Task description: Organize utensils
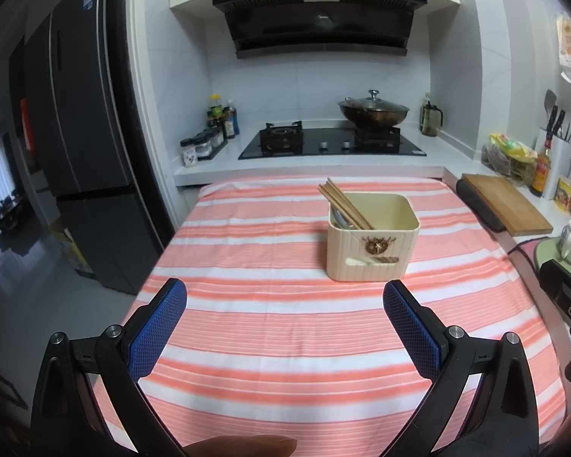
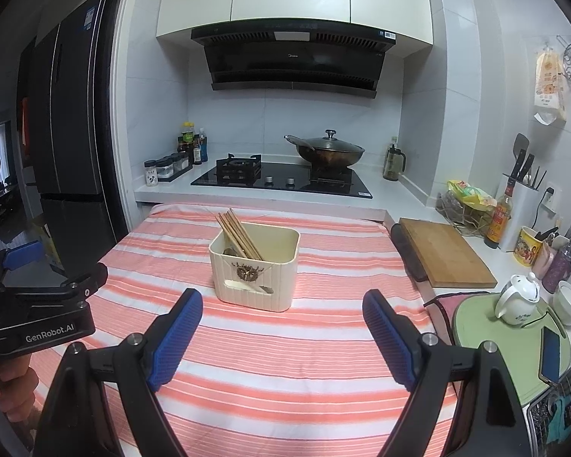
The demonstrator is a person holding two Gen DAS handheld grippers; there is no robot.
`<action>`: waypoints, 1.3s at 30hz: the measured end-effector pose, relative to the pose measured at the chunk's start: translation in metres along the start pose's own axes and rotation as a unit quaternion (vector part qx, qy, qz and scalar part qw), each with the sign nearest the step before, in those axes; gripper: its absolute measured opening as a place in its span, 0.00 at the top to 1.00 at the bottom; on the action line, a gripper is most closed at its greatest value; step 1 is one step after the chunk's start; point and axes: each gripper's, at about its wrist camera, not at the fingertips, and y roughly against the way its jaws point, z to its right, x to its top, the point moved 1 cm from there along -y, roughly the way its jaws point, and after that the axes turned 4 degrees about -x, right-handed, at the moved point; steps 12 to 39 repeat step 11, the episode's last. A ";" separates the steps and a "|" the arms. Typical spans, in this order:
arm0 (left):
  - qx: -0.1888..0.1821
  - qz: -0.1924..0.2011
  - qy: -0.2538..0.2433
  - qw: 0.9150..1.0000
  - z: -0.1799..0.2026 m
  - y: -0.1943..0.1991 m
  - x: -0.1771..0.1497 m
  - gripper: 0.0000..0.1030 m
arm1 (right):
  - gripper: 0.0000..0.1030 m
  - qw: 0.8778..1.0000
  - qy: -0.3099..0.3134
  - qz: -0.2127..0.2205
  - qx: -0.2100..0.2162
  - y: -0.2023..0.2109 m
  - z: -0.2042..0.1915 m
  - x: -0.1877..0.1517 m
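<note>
A cream utensil holder (image 1: 373, 238) stands on the striped tablecloth; it also shows in the right wrist view (image 2: 254, 266). Several wooden chopsticks (image 1: 344, 203) lean in its left side, seen also in the right wrist view (image 2: 240, 235), with a spoon (image 2: 230, 252) beside them. My left gripper (image 1: 285, 301) is open and empty, held above the cloth in front of the holder. My right gripper (image 2: 281, 310) is open and empty, also in front of the holder. The left gripper's body (image 2: 38, 304) shows at the left of the right wrist view.
The table's pink-and-white striped cloth (image 1: 285, 342) fills the foreground. Behind it is a counter with a gas hob (image 1: 331, 144), a lidded wok (image 1: 373, 108) and bottles (image 1: 220, 122). A wooden cutting board (image 2: 443, 251), teapot (image 2: 517, 297) and green mat (image 2: 487, 335) lie right. A black fridge (image 1: 83, 133) stands left.
</note>
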 end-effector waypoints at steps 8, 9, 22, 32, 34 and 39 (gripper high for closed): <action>-0.007 0.020 0.006 1.000 -0.002 0.008 0.000 0.00 | 0.15 1.000 0.001 -0.004 -0.004 -0.002 -0.002 0.001; -0.005 0.024 0.008 1.000 -0.002 0.009 0.001 0.00 | 0.15 1.000 0.002 -0.003 -0.003 -0.001 -0.003 0.001; -0.005 0.025 0.006 1.000 -0.002 0.009 0.003 0.00 | 0.15 1.000 0.003 -0.003 -0.001 -0.001 -0.003 0.001; -0.005 0.025 0.006 1.000 -0.002 0.009 0.003 0.00 | 0.15 1.000 0.003 -0.003 -0.001 -0.001 -0.003 0.001; -0.005 0.025 0.006 1.000 -0.002 0.009 0.003 0.00 | 0.15 1.000 0.003 -0.003 -0.001 -0.001 -0.003 0.001; -0.005 0.025 0.006 1.000 -0.002 0.009 0.003 0.00 | 0.15 1.000 0.003 -0.003 -0.001 -0.001 -0.003 0.001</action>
